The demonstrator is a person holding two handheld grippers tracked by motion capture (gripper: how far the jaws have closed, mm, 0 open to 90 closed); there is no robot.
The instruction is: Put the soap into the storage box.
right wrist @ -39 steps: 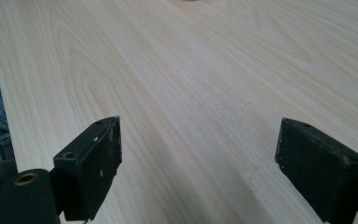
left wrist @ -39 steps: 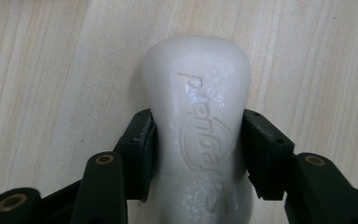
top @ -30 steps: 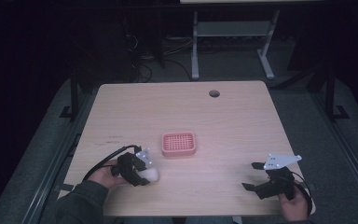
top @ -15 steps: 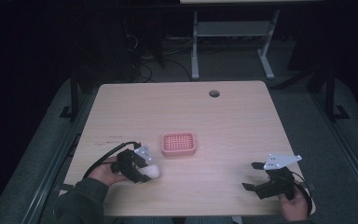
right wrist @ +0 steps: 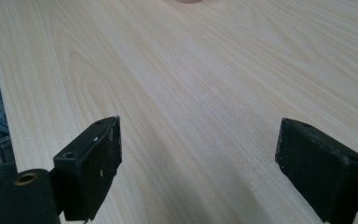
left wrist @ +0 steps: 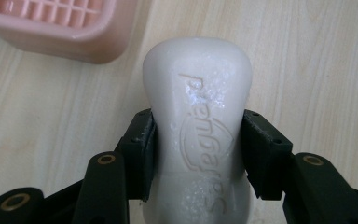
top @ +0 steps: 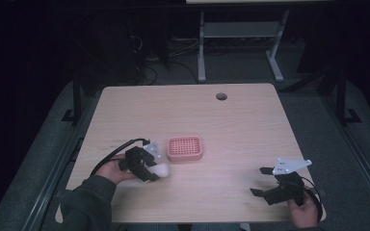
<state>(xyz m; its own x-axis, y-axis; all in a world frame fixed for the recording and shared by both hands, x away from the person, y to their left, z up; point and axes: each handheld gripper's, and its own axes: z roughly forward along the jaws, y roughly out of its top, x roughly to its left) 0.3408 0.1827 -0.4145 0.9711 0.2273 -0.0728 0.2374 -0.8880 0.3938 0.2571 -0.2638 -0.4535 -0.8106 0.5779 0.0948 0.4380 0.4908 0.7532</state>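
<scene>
The white soap bar [left wrist: 198, 135] is clamped between the jaws of the left hand-held gripper [top: 147, 169] just beside the pink soap dish [top: 185, 148] on the desk [top: 250, 125], its placing judged undone, while the right hand-held gripper [top: 260, 181] is held agape, empty.

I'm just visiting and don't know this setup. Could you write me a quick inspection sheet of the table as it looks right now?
Surface: pale wood-grain table with a round hole near its far edge.
Job's things: white soap bar with embossed lettering, held near the pink slotted soap dish, not in it.
Clutter: nothing seen.
Grippers: left gripper shut on the soap bar, a pad pressing each side; right gripper open, nothing between its jaws, near the table's front right.
Cables: black cable looping from the left gripper across the table.
Surroundings: dark room, grey floor, a pale metal frame beyond the table.
</scene>
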